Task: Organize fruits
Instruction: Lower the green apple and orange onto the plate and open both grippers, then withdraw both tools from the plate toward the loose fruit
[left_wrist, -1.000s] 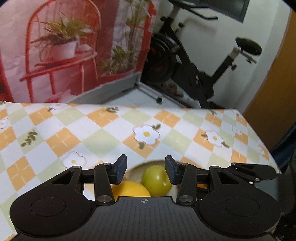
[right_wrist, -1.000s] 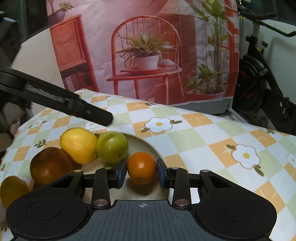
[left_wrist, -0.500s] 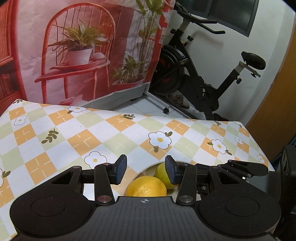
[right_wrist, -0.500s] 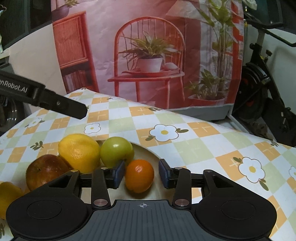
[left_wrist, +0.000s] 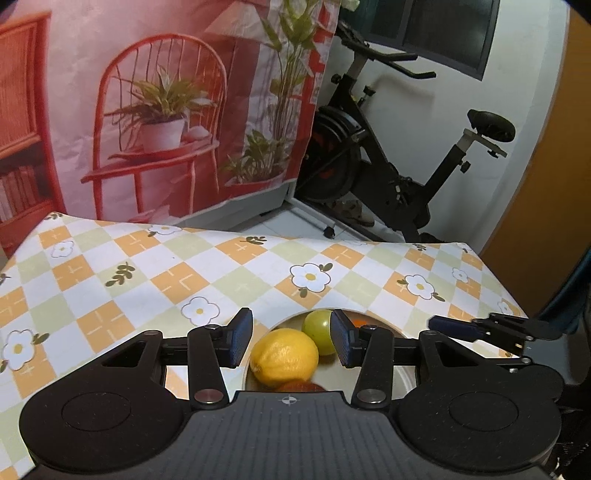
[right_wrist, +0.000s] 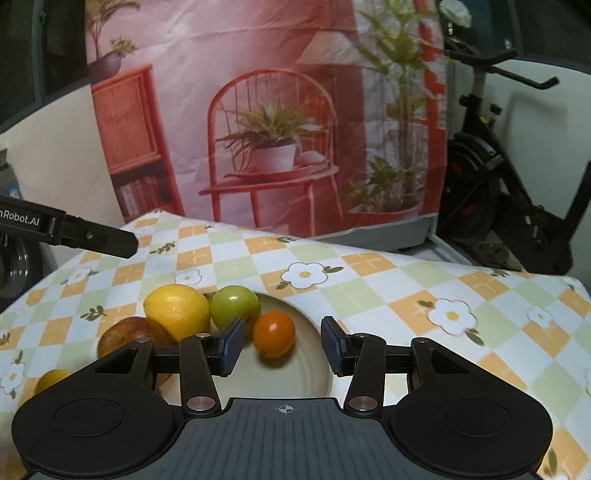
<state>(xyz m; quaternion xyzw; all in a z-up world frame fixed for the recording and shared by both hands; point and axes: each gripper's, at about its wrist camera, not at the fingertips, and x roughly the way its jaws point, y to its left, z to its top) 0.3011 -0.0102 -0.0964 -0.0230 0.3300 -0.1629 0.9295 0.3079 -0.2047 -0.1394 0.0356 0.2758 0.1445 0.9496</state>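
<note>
A pale plate (right_wrist: 310, 373) on the checked tablecloth holds a yellow lemon (right_wrist: 176, 308), a green fruit (right_wrist: 235, 306), a small orange (right_wrist: 274, 333) and a red apple (right_wrist: 123, 334). My right gripper (right_wrist: 281, 345) is open and empty, raised just above the plate with the orange below its jaws. My left gripper (left_wrist: 291, 341) is open and empty, held above the lemon (left_wrist: 283, 358) and green fruit (left_wrist: 319, 330). Another yellow-orange fruit (right_wrist: 51, 380) lies on the cloth left of the plate.
The flowered tablecloth (left_wrist: 147, 273) covers the table. A red printed backdrop (right_wrist: 258, 129) hangs behind it. An exercise bike (left_wrist: 399, 177) stands beyond the far edge. The left gripper's finger (right_wrist: 96, 236) reaches into the right wrist view at the left.
My right gripper opened off the orange, left it on the plate, and drew up and back. My left gripper rose and pulled back from the plate.
</note>
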